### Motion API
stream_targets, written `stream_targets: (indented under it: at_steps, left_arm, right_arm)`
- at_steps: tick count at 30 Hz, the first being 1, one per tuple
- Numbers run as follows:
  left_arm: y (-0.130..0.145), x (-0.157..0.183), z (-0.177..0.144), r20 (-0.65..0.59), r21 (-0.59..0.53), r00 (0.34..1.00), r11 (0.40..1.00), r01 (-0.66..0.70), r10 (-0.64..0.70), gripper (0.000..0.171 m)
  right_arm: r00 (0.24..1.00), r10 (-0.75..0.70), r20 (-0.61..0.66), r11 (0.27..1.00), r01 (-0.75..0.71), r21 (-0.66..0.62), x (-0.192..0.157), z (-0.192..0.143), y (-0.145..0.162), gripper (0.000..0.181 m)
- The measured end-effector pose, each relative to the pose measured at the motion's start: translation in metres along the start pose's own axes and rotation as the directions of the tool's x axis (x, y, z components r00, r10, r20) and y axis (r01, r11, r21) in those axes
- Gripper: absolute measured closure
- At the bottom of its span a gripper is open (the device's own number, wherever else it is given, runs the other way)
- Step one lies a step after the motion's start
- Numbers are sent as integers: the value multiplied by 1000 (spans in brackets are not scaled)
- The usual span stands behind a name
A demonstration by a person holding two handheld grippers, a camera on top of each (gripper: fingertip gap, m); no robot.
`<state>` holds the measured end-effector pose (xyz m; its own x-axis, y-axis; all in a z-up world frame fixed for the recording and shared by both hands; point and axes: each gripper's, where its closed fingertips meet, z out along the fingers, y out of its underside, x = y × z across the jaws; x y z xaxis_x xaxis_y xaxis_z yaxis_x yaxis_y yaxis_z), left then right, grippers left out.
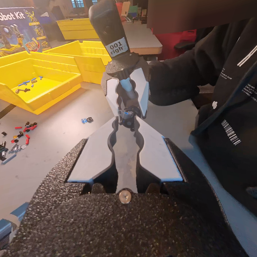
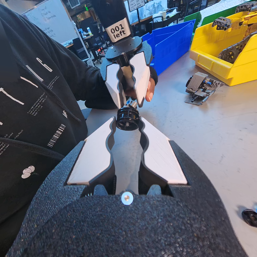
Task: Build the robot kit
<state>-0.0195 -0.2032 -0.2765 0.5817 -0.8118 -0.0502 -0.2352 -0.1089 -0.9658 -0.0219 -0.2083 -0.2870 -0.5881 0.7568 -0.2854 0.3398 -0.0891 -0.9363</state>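
Ribbed black wheel hub [image 2: 127, 120] pinched by right gripper [image 2: 127, 118] fingers, left gripper [image 1: 126, 118] seemingly clamping its grey connector [image 1: 125, 114].

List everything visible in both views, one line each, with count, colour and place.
Black ribbed plastic wheel hub: one, between right gripper's fingertips.
Small grey connector piece with blue pin: one, at left gripper's fingertips, meeting the hub.
Yellow plastic bins: several, table's far left; nearest holds small blue and dark pieces.
Loose small building pieces: many, red, black, grey, on grey table.
Kit box: one, blue, behind bins.
Blue plastic bin: one, far side.
Grey part-built assembly: one, on table.
Left gripper: white fingers.
Right gripper: white fingers.
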Motion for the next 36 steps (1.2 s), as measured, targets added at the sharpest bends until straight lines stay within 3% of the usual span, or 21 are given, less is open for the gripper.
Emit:
stream_targets:
  at_steps: [9,12,17,23,32,36]
  left_arm:
    - [6,-2,2,-23,-11,997,998,69,-69,146]
    - [5,2,0,-92,-2,985,990,144,-144,146]
    - [3,7,-1,-138,14,978,987,157,-154,132]
    - [5,16,3,-171,-5,975,989,145,-144,142]
    - [-11,9,-1,-141,85,971,975,207,-194,143]
    - [-16,6,-3,-143,121,966,965,231,-214,144]
  right_arm:
    - [999,30,-11,999,-31,-14,2,1,2,149]
    - [1000,22,-2,1000,-22,-9,0,0,1,149]
    - [994,95,62,994,-98,46,-5,-4,-7,149]
    - [984,132,119,991,-135,18,-12,3,0,149]
    - [1000,-9,16,992,7,125,-9,1,-17,149]
    - [1000,-4,20,989,1,146,-8,0,-23,149]
